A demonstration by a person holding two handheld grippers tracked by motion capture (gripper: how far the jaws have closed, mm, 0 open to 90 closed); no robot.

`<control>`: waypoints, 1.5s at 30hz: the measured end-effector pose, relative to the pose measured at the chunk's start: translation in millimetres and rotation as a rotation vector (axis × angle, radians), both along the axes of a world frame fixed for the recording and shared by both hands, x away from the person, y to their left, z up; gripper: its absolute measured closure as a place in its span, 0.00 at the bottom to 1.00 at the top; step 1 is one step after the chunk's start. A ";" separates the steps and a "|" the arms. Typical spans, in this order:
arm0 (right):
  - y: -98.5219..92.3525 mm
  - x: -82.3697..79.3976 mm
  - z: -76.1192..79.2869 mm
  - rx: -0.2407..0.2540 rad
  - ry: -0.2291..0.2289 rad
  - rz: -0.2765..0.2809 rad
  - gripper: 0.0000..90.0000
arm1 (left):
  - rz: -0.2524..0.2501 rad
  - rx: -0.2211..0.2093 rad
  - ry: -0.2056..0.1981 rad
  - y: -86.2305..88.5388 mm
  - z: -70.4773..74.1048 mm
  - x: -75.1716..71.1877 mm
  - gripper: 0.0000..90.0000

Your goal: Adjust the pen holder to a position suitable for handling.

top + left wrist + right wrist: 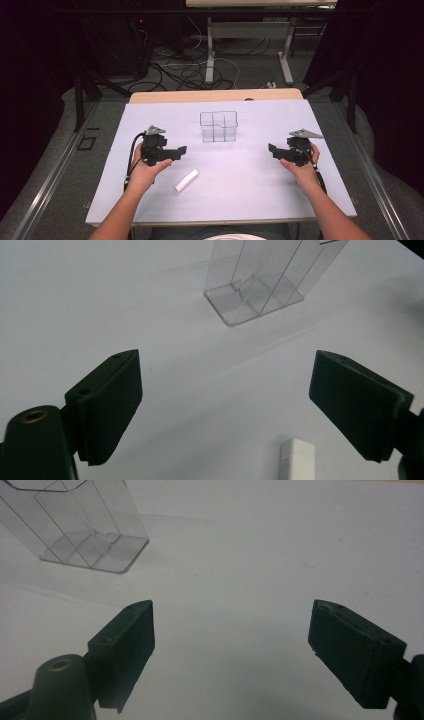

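Note:
A clear plastic divided container stands upright at the middle of the white table top; its base also appears in the left gripper view and the right gripper view. A small white block lies flat in front of it, toward the left; its end peeks in at the bottom of the left gripper view. My left gripper hovers just beyond the block, open, jaws wide with nothing between them. My right gripper is held at the right, pointing left, open and empty.
Past the table's far wooden edge lie the floor, tangled cables and the legs of another table. Dark curtains close both sides.

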State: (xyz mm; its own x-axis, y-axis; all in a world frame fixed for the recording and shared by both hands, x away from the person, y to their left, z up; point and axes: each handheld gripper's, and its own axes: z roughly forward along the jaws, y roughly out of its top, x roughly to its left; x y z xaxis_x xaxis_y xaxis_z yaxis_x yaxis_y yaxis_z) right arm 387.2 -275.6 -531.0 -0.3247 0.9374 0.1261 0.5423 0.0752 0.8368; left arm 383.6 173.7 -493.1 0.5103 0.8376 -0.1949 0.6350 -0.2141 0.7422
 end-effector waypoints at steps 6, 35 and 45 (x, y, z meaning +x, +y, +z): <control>0.4 0.1 -0.1 -0.003 -0.004 0.006 0.20 | -0.026 0.028 -0.002 2.4 -1.0 -5.7 0.16; 2.5 -0.4 -1.4 -0.010 0.007 0.015 0.20 | -0.141 0.178 0.117 -9.4 -18.9 -27.4 0.30; 2.7 -0.7 -2.0 -0.013 0.017 0.020 0.20 | -0.165 0.234 0.132 -16.5 -25.1 -33.6 0.32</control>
State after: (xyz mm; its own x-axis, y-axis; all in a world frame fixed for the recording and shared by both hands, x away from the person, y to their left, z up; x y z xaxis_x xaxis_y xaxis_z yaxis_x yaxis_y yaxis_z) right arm 386.5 -272.9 -533.0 -0.3409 0.9325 0.1193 0.5549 0.0972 0.8262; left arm 350.0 157.3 -518.2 0.6259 0.7757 -0.0802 0.6653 -0.4774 0.5740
